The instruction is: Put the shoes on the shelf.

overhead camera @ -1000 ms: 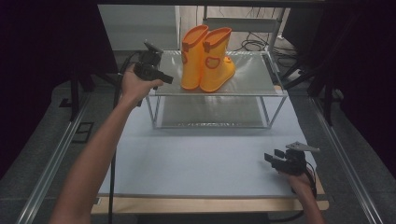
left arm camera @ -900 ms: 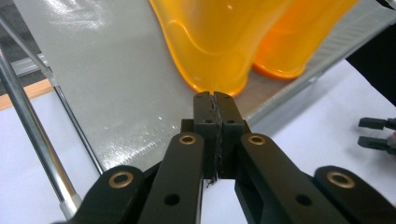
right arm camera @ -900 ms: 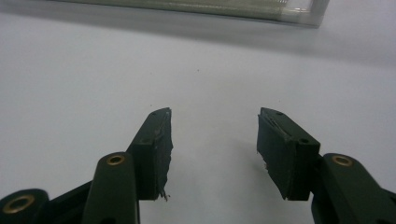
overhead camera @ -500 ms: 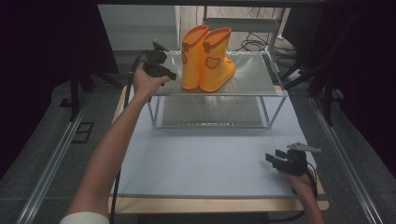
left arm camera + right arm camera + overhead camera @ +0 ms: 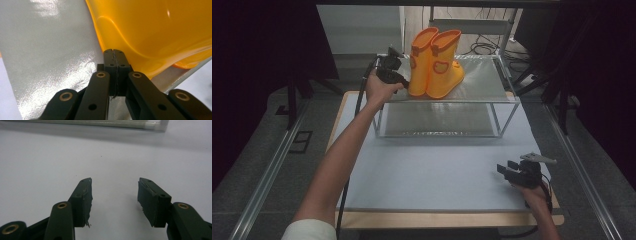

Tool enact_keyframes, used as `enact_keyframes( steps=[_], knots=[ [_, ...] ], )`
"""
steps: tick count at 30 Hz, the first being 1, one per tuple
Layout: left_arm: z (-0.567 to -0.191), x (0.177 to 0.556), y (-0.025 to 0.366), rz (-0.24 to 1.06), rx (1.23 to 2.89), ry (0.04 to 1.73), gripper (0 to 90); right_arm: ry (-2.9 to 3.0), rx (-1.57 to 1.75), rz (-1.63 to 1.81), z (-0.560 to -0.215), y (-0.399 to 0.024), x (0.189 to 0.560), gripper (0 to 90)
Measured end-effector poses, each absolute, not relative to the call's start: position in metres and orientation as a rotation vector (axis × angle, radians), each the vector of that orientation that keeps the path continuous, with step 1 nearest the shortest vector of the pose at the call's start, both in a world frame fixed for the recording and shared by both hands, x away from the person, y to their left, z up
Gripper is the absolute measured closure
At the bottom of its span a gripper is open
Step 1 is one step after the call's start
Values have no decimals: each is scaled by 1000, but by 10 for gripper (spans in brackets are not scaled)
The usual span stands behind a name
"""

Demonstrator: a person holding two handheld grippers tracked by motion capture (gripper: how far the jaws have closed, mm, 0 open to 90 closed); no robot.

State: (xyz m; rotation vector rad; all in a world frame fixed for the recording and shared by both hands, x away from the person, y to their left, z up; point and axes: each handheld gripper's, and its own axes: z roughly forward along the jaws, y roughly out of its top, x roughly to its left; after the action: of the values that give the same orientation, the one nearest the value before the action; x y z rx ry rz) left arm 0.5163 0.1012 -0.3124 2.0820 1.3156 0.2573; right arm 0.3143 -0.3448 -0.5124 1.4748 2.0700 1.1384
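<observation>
The left claw (image 5: 115, 58), pinched closed and empty, presses the near orange rain boot (image 5: 421, 62); a harder nudge could tip it off the rack (image 5: 482, 85). The right claw (image 5: 113, 200) rests wide apart.

This looks like a lab or recording studio. A pale blue table (image 5: 432, 170) with a wooden edge stands between metal floor rails (image 5: 272, 170), black curtains (image 5: 267, 40) hang left and right, and loose cables (image 5: 484, 47) lie on the far floor.
</observation>
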Motion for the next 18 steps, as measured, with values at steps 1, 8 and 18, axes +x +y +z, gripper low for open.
enact_keyframes(
  steps=[1,8,18],
  knots=[
    [-312,516,101,255,2077,1315,900,2071,1475,1140,-512,-344,314,452],
    [-308,511,88,198,2081,1258,900,2070,1470,1154,-511,-342,314,452],
    [-307,506,84,201,2070,1225,898,2078,1461,1154,-511,-340,313,453]
  ],
)
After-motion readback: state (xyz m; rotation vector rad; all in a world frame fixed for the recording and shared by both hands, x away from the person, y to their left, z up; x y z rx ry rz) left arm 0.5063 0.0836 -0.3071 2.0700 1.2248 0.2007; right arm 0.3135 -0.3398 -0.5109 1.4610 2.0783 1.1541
